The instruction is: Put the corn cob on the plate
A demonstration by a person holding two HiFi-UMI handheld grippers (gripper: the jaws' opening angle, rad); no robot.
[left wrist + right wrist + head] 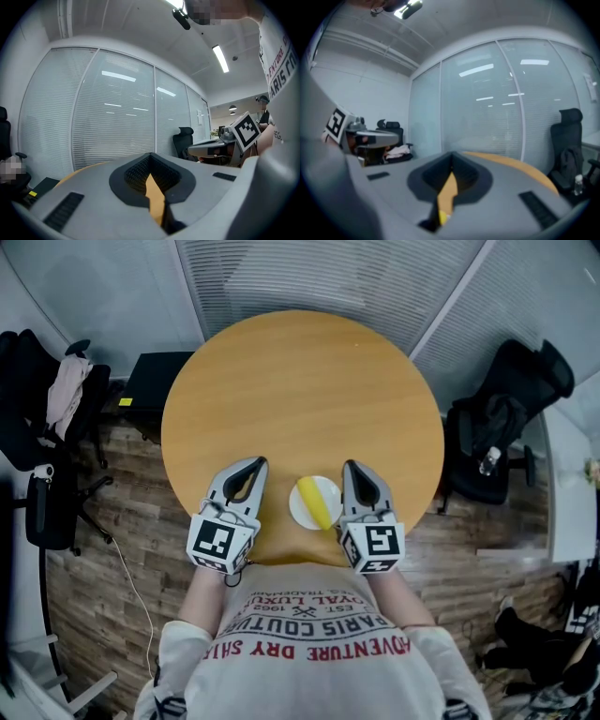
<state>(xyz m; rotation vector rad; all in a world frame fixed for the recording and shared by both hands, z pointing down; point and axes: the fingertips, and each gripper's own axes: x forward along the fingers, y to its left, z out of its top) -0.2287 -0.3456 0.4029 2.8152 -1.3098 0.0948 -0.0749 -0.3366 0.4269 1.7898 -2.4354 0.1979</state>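
In the head view a yellow corn cob [314, 503] lies slanted on a small white plate [331, 493] near the front edge of a round wooden table [300, 390]. The left gripper [260, 463] rests just left of the plate, shut and holding nothing. Right of the plate, close beside it, the right gripper [351, 466] is also shut and empty. The left gripper view shows only bare tabletop through the hollow behind its closed jaws [150, 157]. Through the slit of the right gripper [451, 157], a bit of the yellow corn cob [440, 216] shows low down.
A black office chair with clothes on it [42, 427] stands left of the table, and another [506, 418] stands to the right. A black box [155, 381] sits on the floor by the table's left rim. Walls with blinds close off the far side.
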